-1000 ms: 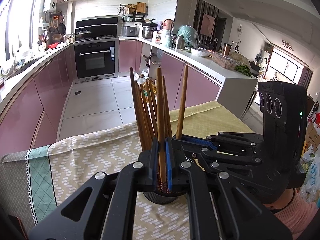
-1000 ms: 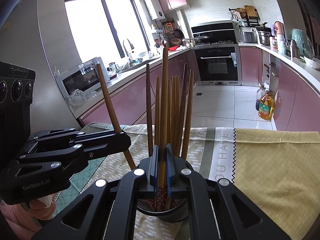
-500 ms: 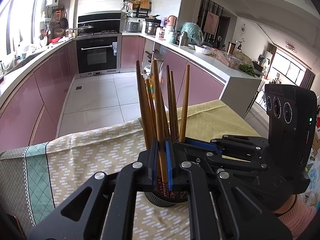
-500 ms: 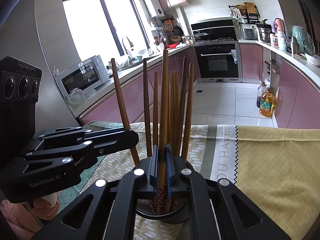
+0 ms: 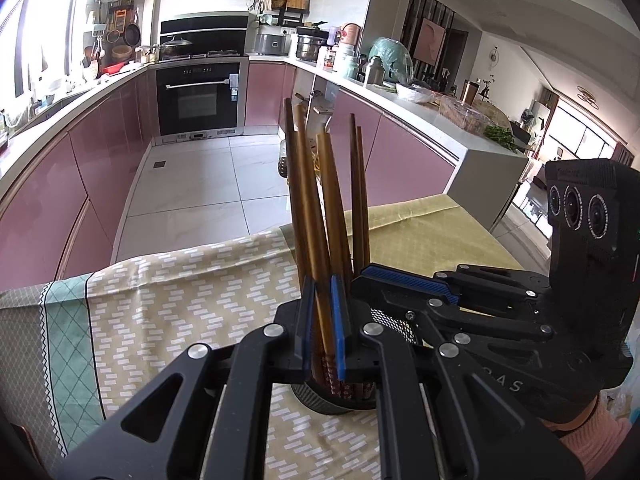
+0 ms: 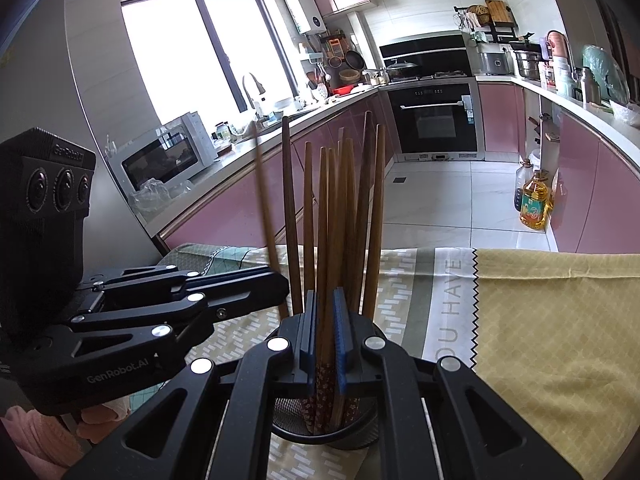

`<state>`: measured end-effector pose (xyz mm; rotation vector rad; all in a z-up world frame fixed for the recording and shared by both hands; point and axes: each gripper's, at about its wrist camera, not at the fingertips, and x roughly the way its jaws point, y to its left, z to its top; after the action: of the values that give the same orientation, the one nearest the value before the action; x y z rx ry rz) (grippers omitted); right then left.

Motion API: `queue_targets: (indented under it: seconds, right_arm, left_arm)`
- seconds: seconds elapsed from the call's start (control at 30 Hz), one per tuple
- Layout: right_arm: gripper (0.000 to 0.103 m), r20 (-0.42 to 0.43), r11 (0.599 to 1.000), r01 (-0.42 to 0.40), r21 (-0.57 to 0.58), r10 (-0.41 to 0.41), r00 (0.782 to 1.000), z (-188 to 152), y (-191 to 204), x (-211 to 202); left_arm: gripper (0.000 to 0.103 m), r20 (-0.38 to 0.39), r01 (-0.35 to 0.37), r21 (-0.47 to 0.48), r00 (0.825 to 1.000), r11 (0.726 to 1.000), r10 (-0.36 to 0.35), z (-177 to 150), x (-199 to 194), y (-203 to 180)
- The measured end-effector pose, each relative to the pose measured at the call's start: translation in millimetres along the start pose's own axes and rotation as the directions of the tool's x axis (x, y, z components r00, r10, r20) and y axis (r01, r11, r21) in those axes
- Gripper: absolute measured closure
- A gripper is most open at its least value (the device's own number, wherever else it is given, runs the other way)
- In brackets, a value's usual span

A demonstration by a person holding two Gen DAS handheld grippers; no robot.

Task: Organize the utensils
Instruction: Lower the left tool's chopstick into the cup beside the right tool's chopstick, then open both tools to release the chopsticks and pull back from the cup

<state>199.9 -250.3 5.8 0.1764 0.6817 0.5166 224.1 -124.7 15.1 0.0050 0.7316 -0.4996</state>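
Wooden chopsticks (image 6: 344, 216) stand bunched in a black mesh holder (image 6: 320, 428) at lower centre on the patterned tablecloth (image 5: 168, 292); left gripper (image 5: 322, 320) and right gripper (image 6: 324, 340) are each clamped narrow on one stick just above the rim. Sticks look light, stiff and smooth, so likely slippery; mid-shaft is the best place to grip. Neighbouring sticks crowd both holds, the grippers sit close together, and the light holder could tip.

We see brown wooden chopsticks (image 6: 328, 216), their lower ends in a red floral print, in a black mesh holder (image 6: 352, 436) at lower centre. Beneath lies a beige tablecloth (image 5: 168, 300) with white dashes, a teal diamond band at left, and a yellow cloth (image 6: 560, 320) at right. Pink cabinets (image 5: 52, 184) line the background.
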Motion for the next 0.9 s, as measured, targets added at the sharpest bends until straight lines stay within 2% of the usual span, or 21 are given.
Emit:
queue_targets:
  seconds: [0.27, 0.47, 0.7, 0.77, 0.83, 0.9]
  right_arm:
    - [0.095, 0.000, 1.000, 0.001, 0.002, -0.001, 1.000, 0.0, 0.2, 0.8]
    - [0.095, 0.004, 1.000, 0.005, 0.001, -0.005, 1.000, -4.3, 1.5, -1.3]
    - [0.079, 0.030, 0.999, 0.038, -0.014, -0.037, 0.999, -14.0, 5.7, -11.3]
    - [0.069, 0.046, 0.997, 0.069, -0.017, -0.068, 0.997, -18.3, 6.8, -15.9]
    - [0.064, 0.057, 0.995, 0.097, -0.033, -0.095, 0.994, -22.6, 9.5, -19.5]
    - [0.052, 0.082, 0.991, 0.125, -0.042, -0.121, 0.989, -27.9, 13.1, -25.0]
  left_arm:
    - [0.094, -0.011, 0.000, -0.004, 1.000, 1.000, 0.000, -1.1, 5.8, 1.5]
    - [0.094, 0.016, -0.024, 0.003, 1.000, 1.000, 0.024, -8.2, 0.4, 0.1]
    - [0.067, 0.078, -0.090, -0.004, 0.993, 0.996, 0.090, -19.8, -17.9, 4.4]
    - [0.056, 0.105, -0.124, -0.015, 0.987, 0.992, 0.125, -24.7, -26.1, 8.4]
    - [0.031, 0.141, -0.159, -0.027, 0.977, 0.987, 0.161, -30.5, -36.4, 11.7]
    - [0.024, 0.179, -0.199, -0.038, 0.963, 0.979, 0.203, -38.7, -47.0, 14.9]
